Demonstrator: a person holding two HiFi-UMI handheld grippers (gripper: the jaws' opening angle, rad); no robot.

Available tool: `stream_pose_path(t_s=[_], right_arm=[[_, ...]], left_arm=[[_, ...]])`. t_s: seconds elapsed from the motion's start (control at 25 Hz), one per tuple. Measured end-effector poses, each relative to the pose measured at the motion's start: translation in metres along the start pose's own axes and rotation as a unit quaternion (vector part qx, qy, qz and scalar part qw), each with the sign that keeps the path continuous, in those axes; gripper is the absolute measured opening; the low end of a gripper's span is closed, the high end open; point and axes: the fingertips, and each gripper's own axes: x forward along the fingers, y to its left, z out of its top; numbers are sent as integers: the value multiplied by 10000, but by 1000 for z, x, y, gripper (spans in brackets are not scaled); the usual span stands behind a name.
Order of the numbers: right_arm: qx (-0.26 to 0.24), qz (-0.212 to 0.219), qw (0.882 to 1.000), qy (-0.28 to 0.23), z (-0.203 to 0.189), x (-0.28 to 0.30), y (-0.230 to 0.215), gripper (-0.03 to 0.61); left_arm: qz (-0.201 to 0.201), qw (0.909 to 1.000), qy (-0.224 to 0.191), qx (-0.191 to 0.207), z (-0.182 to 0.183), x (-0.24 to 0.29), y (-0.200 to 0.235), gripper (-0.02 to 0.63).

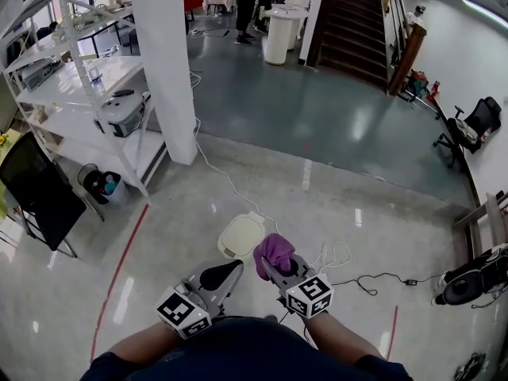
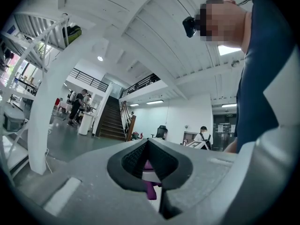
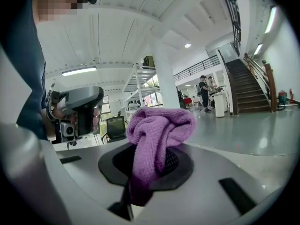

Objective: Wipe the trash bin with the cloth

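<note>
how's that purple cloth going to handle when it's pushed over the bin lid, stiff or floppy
Probably floppy: the purple cloth bunches and droops over the right gripper pinching it. Likely light, since the bunch stands up above the jaws. Its fuzzy weave suggests it drags rather than slips.

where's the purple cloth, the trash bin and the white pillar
purple cloth (image 3: 158, 128), right gripper view, on its bunched top fold
trash bin (image 1: 240, 236), head view, on the middle of its cream lid
white pillar (image 1: 168, 62), head view, on its front face
</note>
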Motion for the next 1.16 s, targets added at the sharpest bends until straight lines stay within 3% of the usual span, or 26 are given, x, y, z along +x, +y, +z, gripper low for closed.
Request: stream_pose_path(t_s=[0.52,1.16], right_arm=[[-224,138,9994,-204,14,-13,31,69],[-242,135,9991,-316,17,-19,33,69]], left_arm=[[42,9999,57,-114,-11,-4,-10,-2],[43,10000,41,-39,-10,-4,-16,-2]])
